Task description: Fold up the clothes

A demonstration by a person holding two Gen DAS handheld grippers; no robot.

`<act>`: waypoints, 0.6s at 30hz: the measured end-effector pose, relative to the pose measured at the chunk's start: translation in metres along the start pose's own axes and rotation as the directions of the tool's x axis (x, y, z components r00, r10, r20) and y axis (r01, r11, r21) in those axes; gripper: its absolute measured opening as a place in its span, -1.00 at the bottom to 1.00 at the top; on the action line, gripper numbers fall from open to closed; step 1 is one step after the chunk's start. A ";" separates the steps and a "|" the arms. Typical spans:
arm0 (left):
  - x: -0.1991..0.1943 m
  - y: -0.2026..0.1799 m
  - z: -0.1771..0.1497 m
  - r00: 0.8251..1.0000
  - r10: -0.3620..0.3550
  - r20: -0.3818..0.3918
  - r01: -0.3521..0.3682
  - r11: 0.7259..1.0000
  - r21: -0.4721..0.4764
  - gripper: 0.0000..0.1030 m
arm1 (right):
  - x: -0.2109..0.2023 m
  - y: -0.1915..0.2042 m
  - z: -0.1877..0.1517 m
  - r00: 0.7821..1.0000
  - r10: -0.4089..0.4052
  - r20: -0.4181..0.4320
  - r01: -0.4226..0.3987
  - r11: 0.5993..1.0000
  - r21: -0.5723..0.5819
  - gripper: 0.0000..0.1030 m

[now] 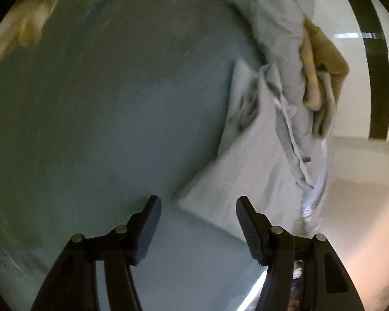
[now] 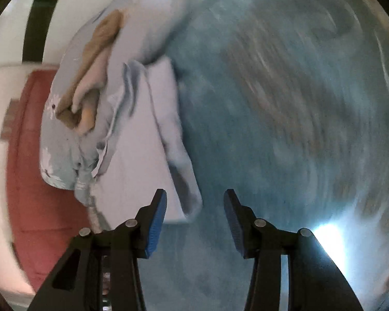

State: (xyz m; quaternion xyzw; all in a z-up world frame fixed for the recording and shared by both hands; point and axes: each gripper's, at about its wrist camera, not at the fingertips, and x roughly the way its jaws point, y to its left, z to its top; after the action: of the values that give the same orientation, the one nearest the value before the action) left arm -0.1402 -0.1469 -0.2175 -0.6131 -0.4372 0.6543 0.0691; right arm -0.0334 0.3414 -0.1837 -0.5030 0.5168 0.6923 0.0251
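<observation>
Both my claws stand wide and empty — left claw (image 1: pixel 198 223), right claw (image 2: pixel 195 215) — above the blue-grey bedsheet (image 1: pixel 103 116), near the crumpled pale-blue garment (image 1: pixel 267 140).

No text, label, brand or number can be read in either view. Both pictures are blurred.

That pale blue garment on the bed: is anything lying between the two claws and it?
Nothing visible blocks either one. The left claw and right claw are both open, with only teal bedcover before the pale blue garment. A tan cloth lies on the heap's far part.
</observation>
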 end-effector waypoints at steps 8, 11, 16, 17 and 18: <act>0.014 -0.003 -0.004 0.996 -0.067 0.055 0.074 0.989 -0.125 0.24 | 0.030 0.000 -0.018 0.995 0.099 0.029 -0.102 0.985 0.140 -0.08; 0.018 -0.008 -0.005 0.995 -0.062 0.085 0.072 0.989 -0.130 0.20 | 0.031 0.005 -0.015 0.990 0.118 0.083 -0.130 0.979 0.157 -0.21; 0.018 -0.009 -0.006 0.990 -0.062 0.125 0.080 0.986 -0.144 -0.51 | 0.030 0.010 -0.012 0.988 0.112 0.108 -0.127 0.981 0.147 -0.87; 0.017 -0.009 -0.006 0.990 -0.055 0.133 0.074 0.986 -0.146 -0.64 | 0.029 0.013 -0.010 0.988 0.104 0.112 -0.119 0.983 0.138 -0.89; 0.016 -0.010 -0.005 0.989 -0.049 0.141 0.069 0.987 -0.147 -0.72 | 0.027 0.016 -0.008 0.988 0.097 0.118 -0.112 0.985 0.129 -0.90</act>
State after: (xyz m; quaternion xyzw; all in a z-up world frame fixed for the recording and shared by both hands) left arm -0.1439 -0.1282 -0.2222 -0.5571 -0.5072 0.6575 0.0116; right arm -0.0495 0.3149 -0.1919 -0.4330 0.5861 0.6829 0.0516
